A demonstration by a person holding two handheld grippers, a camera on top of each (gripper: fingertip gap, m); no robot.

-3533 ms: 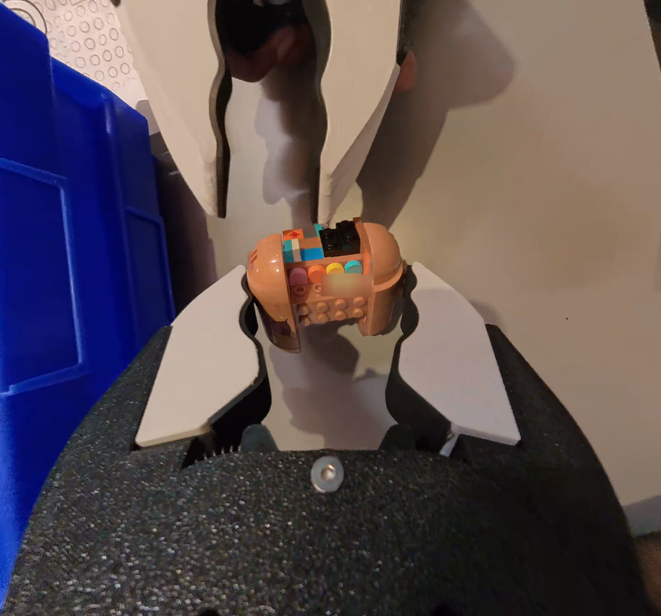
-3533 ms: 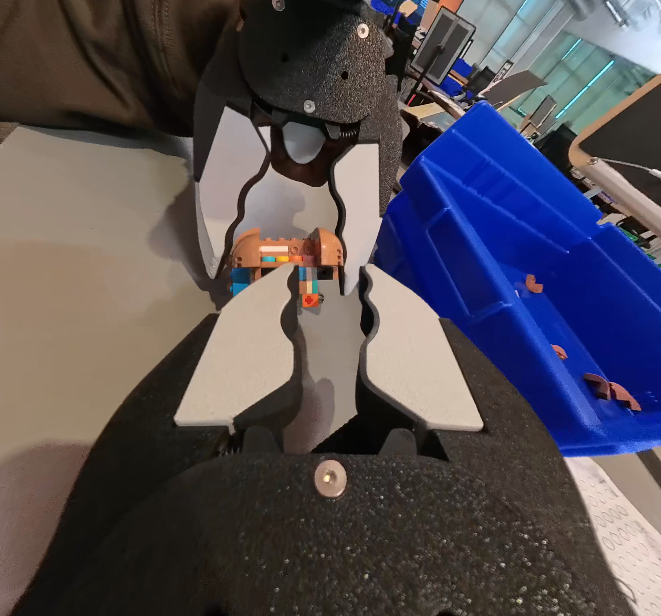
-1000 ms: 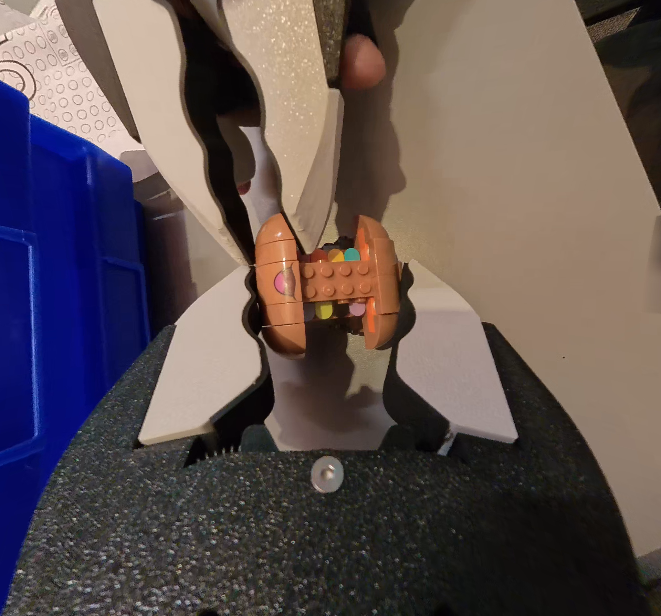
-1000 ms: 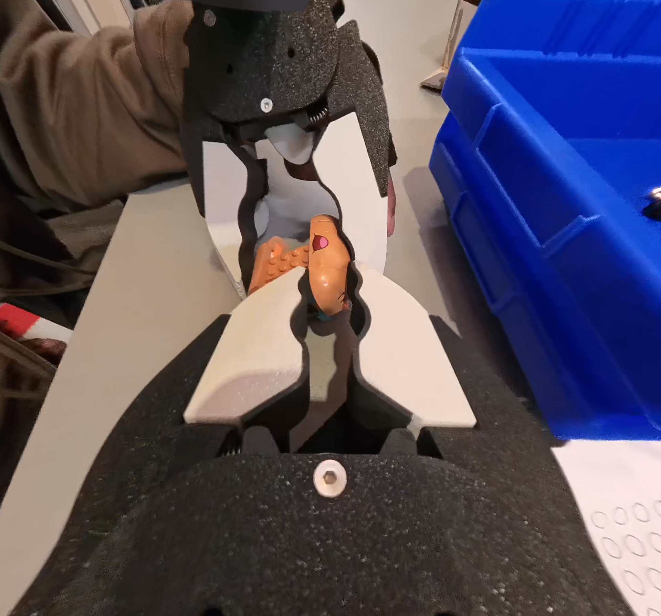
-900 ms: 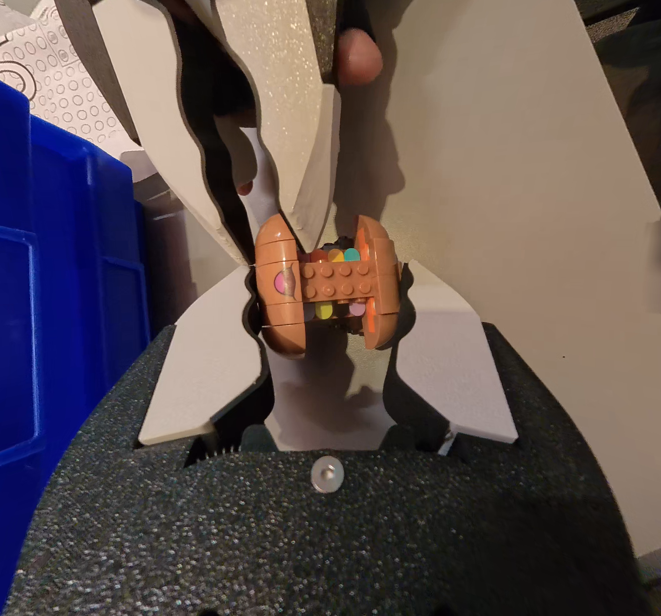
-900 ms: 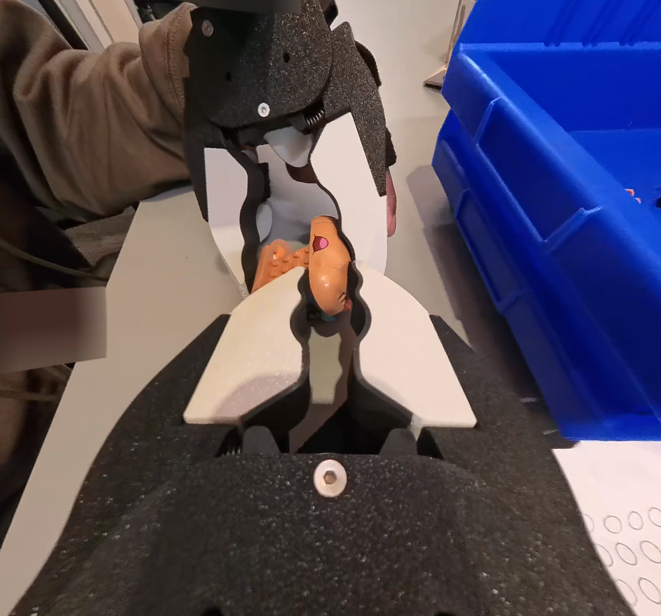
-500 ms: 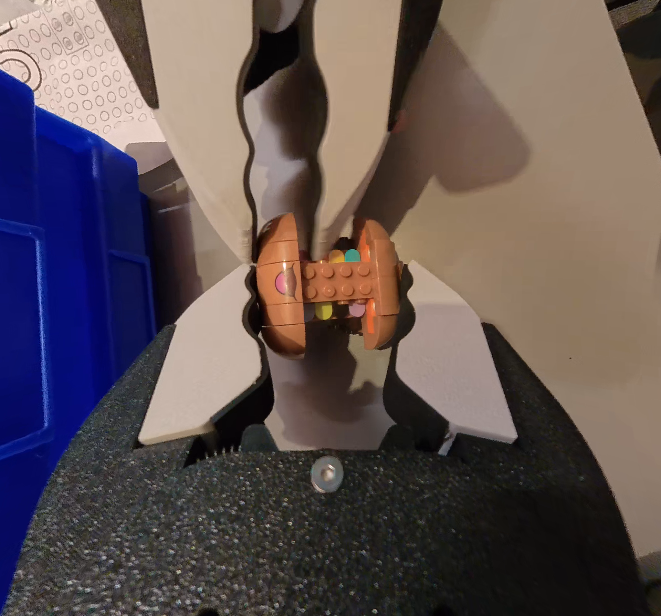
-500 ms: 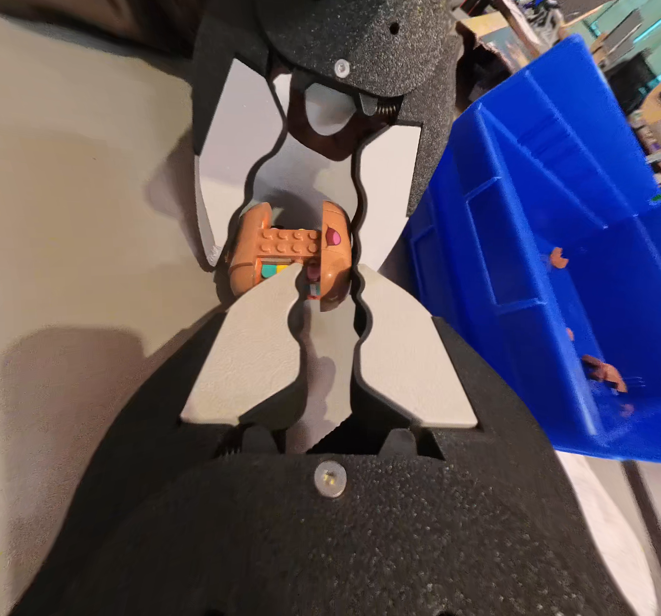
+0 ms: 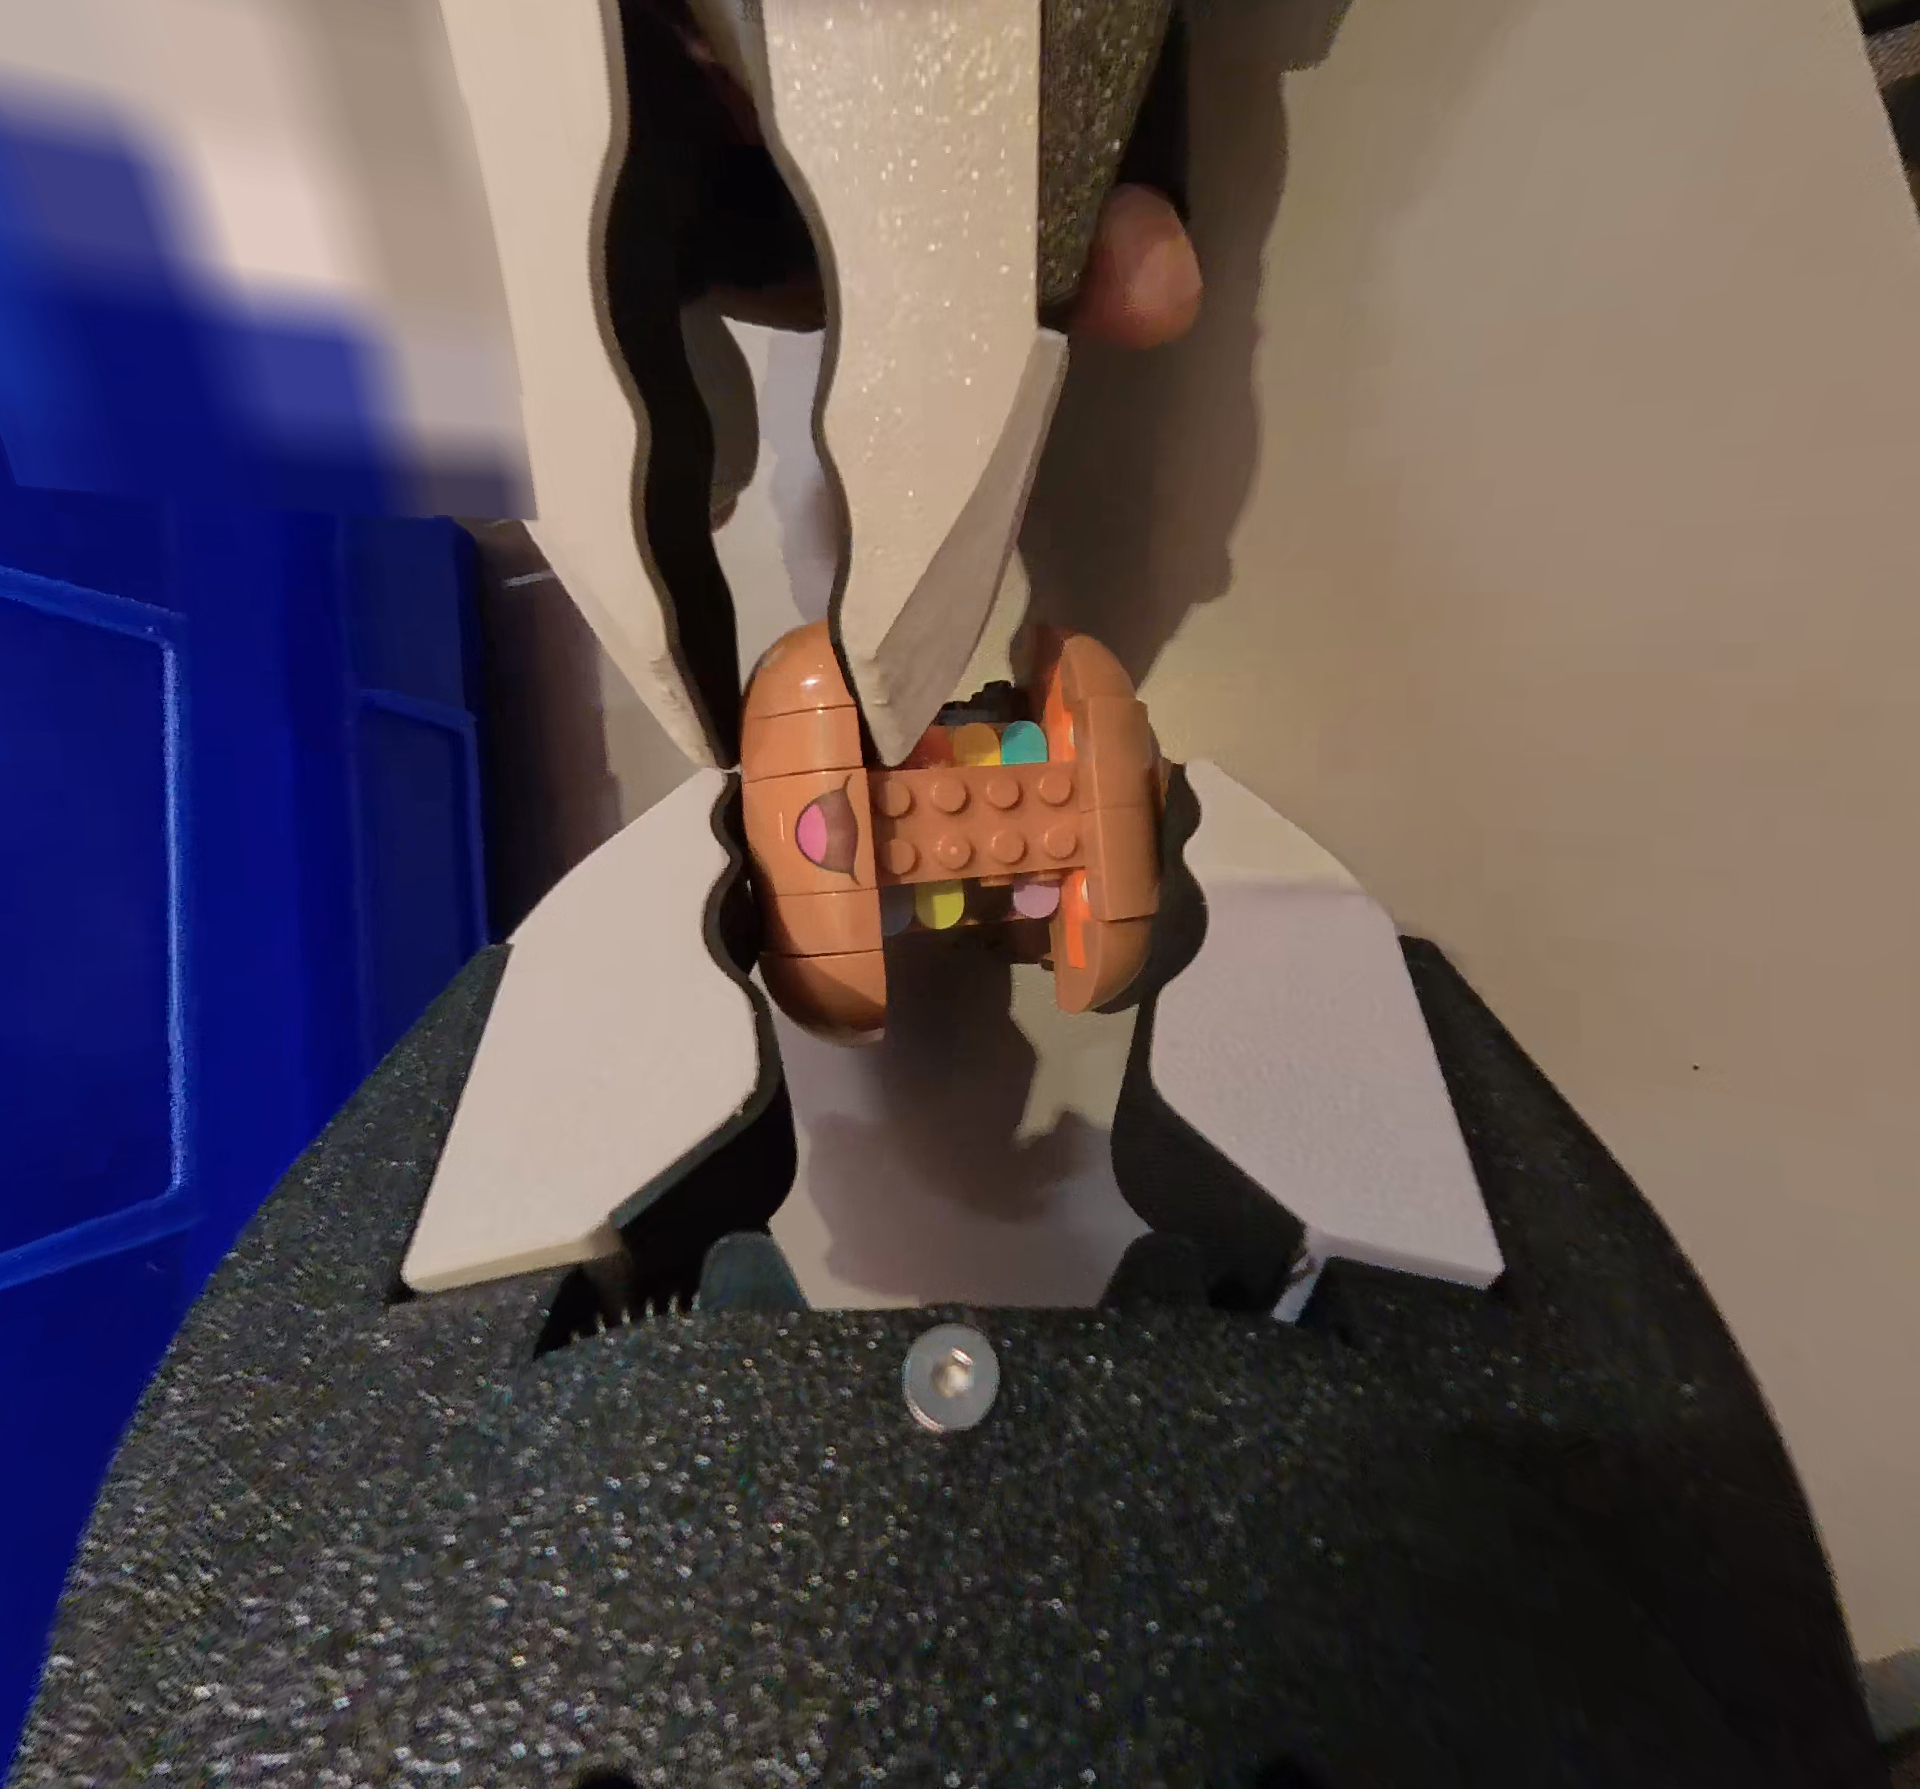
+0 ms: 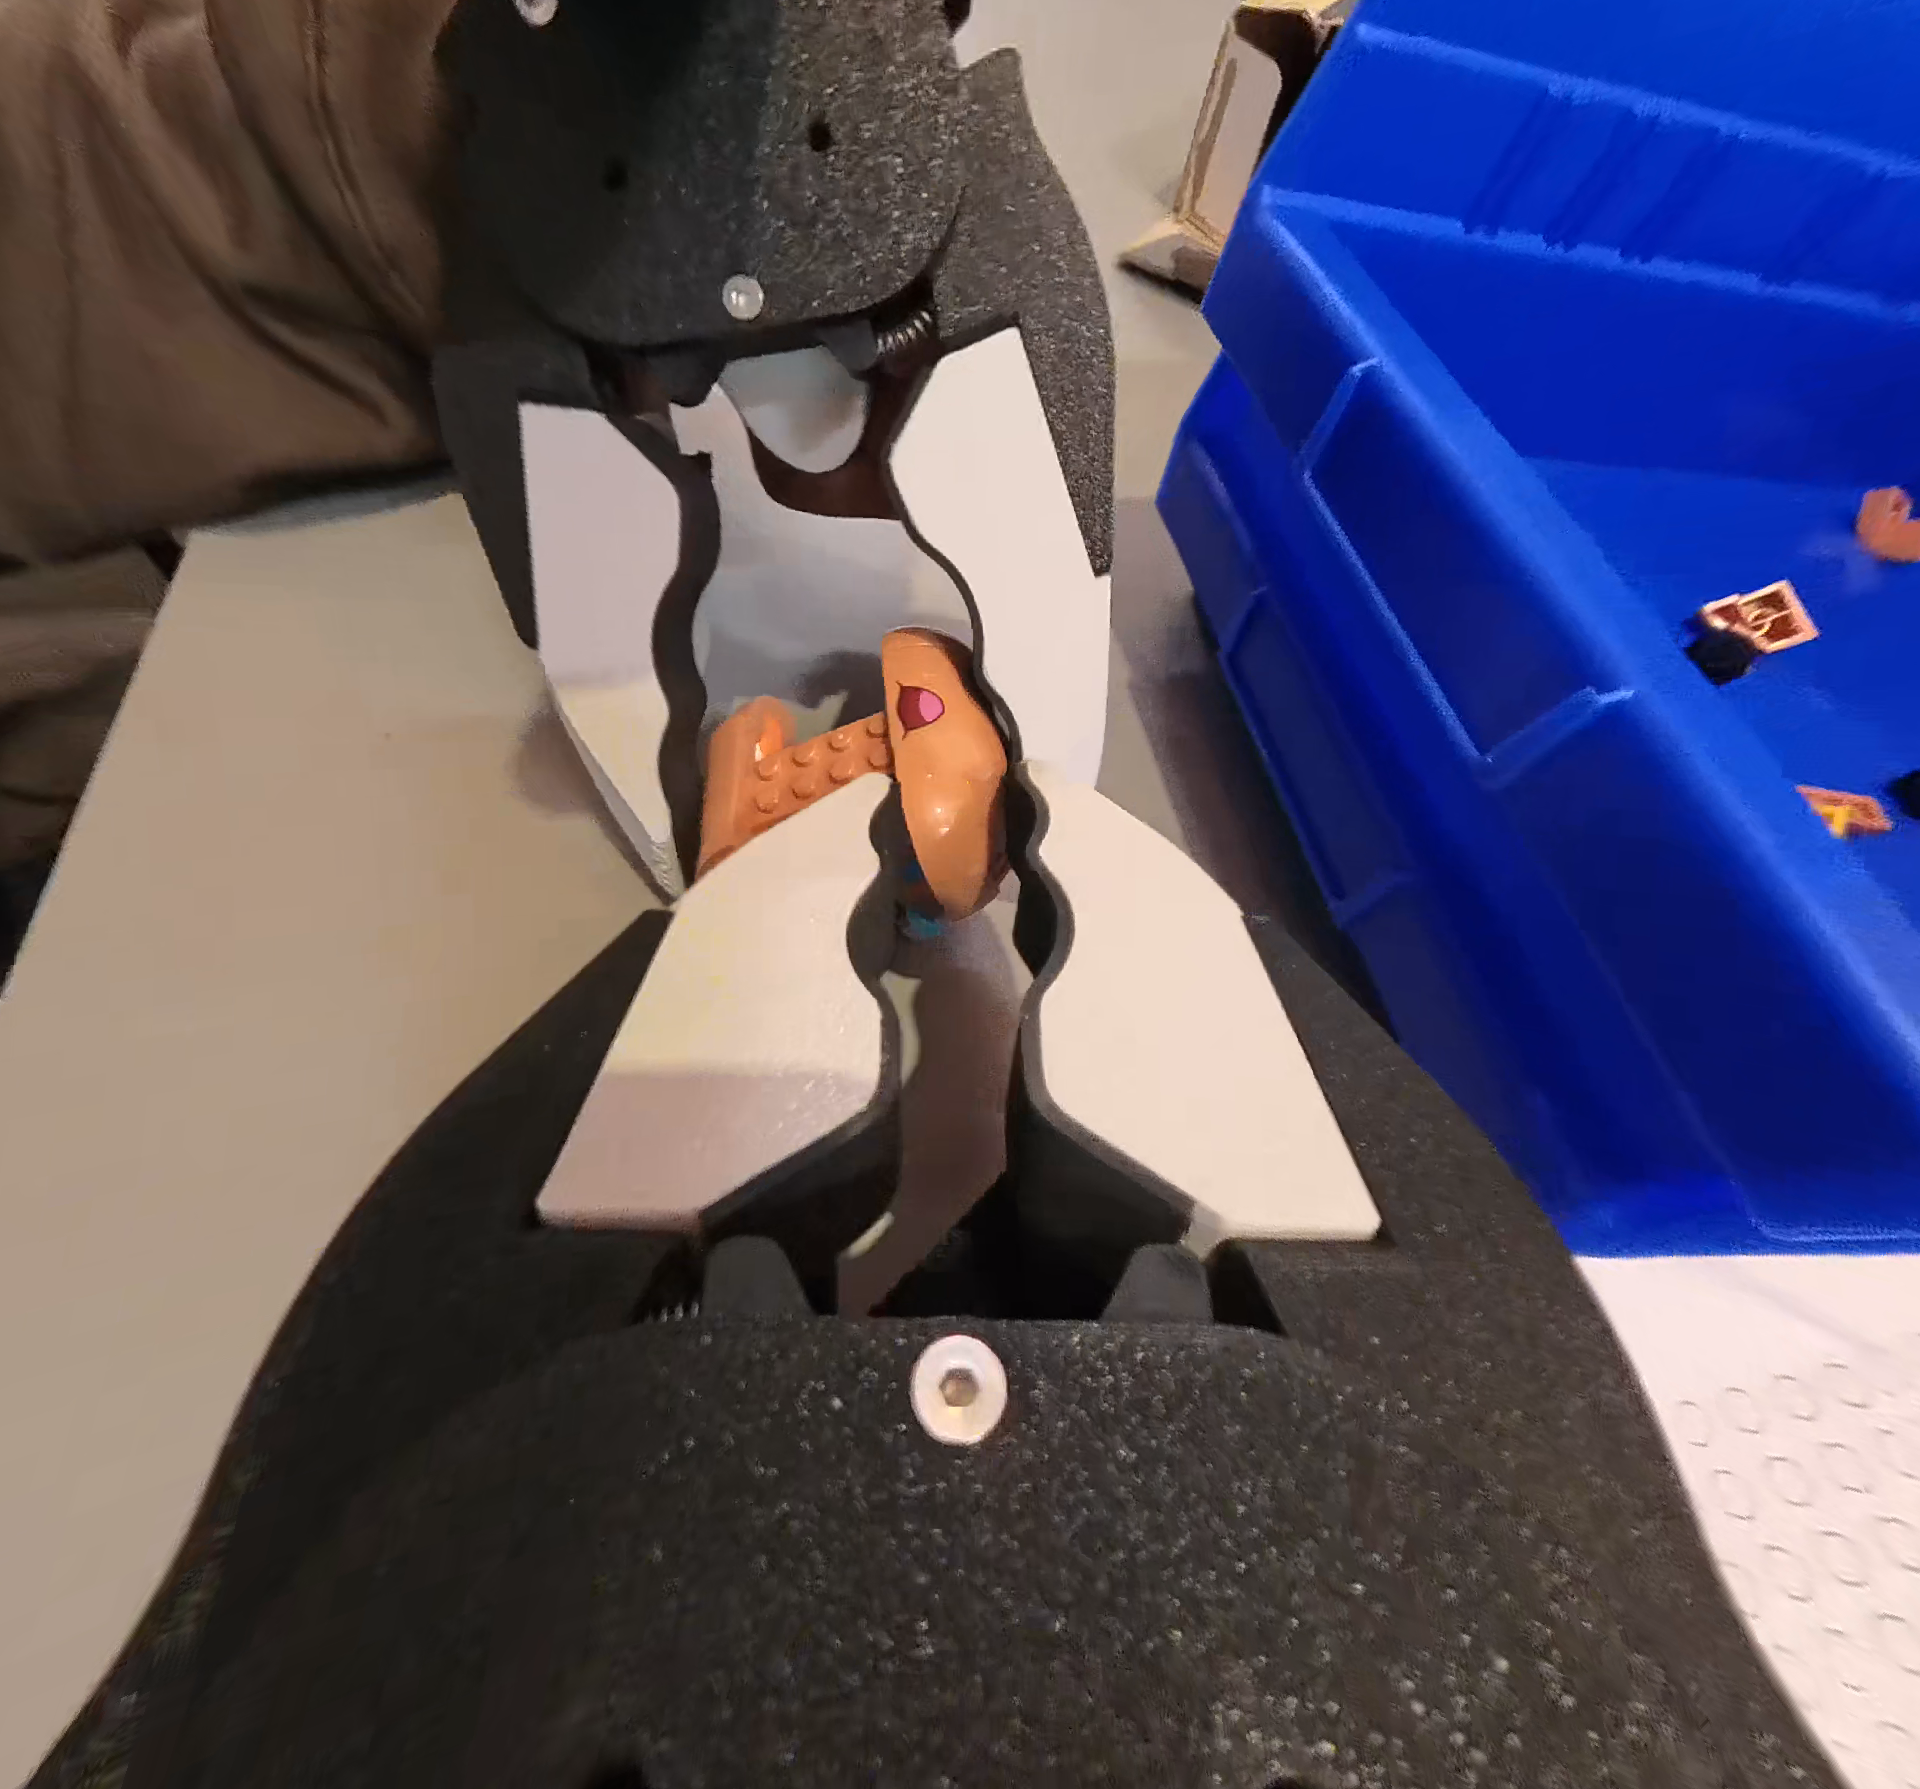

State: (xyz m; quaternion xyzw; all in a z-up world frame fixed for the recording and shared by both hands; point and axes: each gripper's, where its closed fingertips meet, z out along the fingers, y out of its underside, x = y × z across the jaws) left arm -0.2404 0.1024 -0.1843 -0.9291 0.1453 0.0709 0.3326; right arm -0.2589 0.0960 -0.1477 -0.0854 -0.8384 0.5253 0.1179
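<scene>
Brown brick model [image 9: 951,830] | clamped by left gripper [image 9: 951,835] | right gripper [image 10: 940,830] pinching end

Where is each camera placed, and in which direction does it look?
Left wrist view: sits on the left gripper, looking along its fingers at the tan brick-built toy; a fingertip shows.
Right wrist view: sits on the right gripper, looking toward a brown sleeve, beside the blue plastic bin.
Shared: toy, bin, both grippers.
</scene>
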